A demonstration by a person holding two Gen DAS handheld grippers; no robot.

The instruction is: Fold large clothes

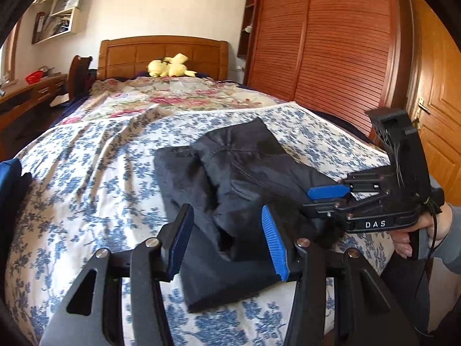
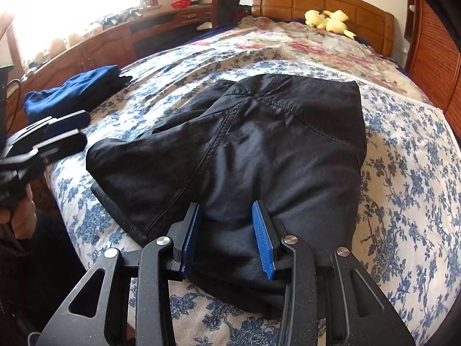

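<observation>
I see the wide bed [image 2: 409, 155] under its blue-and-white floral cotton sheet, filling most of both views. On it, near the foot edge, lies the black cotton pair of trousers [image 2: 259, 144], partly folded, with its seams showing. Farther off on the sheet, by the wooden cabinets, sits a folded blue garment [image 2: 75, 92]. A yellow plush toy [image 2: 328, 20] rests by the wooden headboard. My right gripper [image 2: 227, 239] has its blue pads either side of a raised fold of the trousers at the near edge; whether they press it I cannot tell. My left gripper [image 1: 227, 242] hovers partly spread above the trousers, nothing caught between its pads.
</observation>
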